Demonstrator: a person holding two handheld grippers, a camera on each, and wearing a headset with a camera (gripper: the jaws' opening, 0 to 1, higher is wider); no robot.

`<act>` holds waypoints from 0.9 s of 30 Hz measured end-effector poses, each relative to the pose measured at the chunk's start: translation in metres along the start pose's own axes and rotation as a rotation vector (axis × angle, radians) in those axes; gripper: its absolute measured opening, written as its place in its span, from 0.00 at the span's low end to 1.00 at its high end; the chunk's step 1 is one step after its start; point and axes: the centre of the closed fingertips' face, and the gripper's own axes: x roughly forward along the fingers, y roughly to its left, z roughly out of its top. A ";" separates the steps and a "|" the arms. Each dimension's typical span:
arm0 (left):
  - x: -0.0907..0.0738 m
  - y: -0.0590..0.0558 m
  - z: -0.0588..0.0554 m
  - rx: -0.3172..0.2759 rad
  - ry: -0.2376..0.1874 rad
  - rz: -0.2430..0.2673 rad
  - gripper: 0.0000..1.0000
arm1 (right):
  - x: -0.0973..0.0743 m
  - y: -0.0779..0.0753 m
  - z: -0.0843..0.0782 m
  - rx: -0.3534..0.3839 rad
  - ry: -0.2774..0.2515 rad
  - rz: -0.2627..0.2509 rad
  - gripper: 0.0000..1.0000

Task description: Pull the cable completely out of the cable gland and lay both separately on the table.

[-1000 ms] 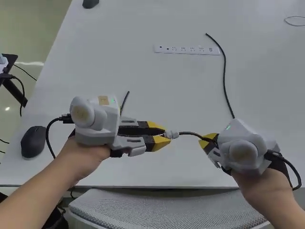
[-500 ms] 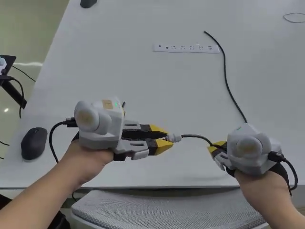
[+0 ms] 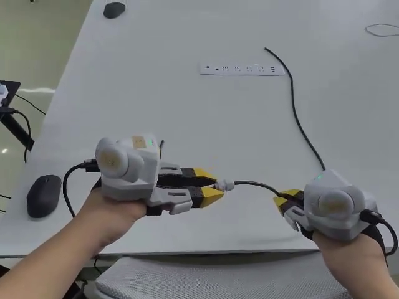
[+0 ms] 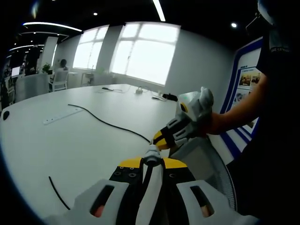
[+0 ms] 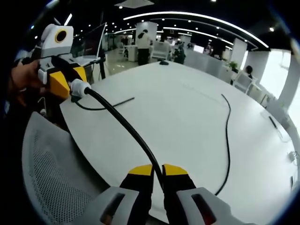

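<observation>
Head view: two handheld grippers held over the near edge of a white table, linked by a black cable that is seated in a small white cable gland.

The cable gland [image 3: 224, 185] is clamped between the yellow tips of the left gripper [image 3: 215, 187], with its end poking out toward the right gripper [image 3: 278, 199]. The cable [image 3: 252, 184] leaves the gland, arcs across the gap between the grippers, and is pinched tight between the right gripper's closed tips. From behind the right gripper, black cable runs on across the table [image 3: 156, 81], ending just beside a white power strip [image 3: 237, 68] well ahead of both grippers. A short black cable scrap [image 3: 162, 144] lies just beyond the left gripper. A dark mouse [image 3: 42, 195] sits out past the left gripper's rear, near the table edge. A grey mesh chair seat [image 3: 206, 277] lies below both grippers.
</observation>
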 end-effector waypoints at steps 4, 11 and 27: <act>0.000 0.003 0.001 -0.003 -0.003 0.000 0.15 | 0.000 0.001 0.002 -0.008 -0.001 0.003 0.03; 0.002 0.003 0.001 -0.003 -0.001 -0.013 0.15 | -0.010 0.018 0.015 -0.092 -0.009 0.045 0.10; 0.002 0.006 -0.008 0.035 0.026 -0.036 0.15 | -0.010 0.076 0.073 -0.375 -0.092 0.139 0.12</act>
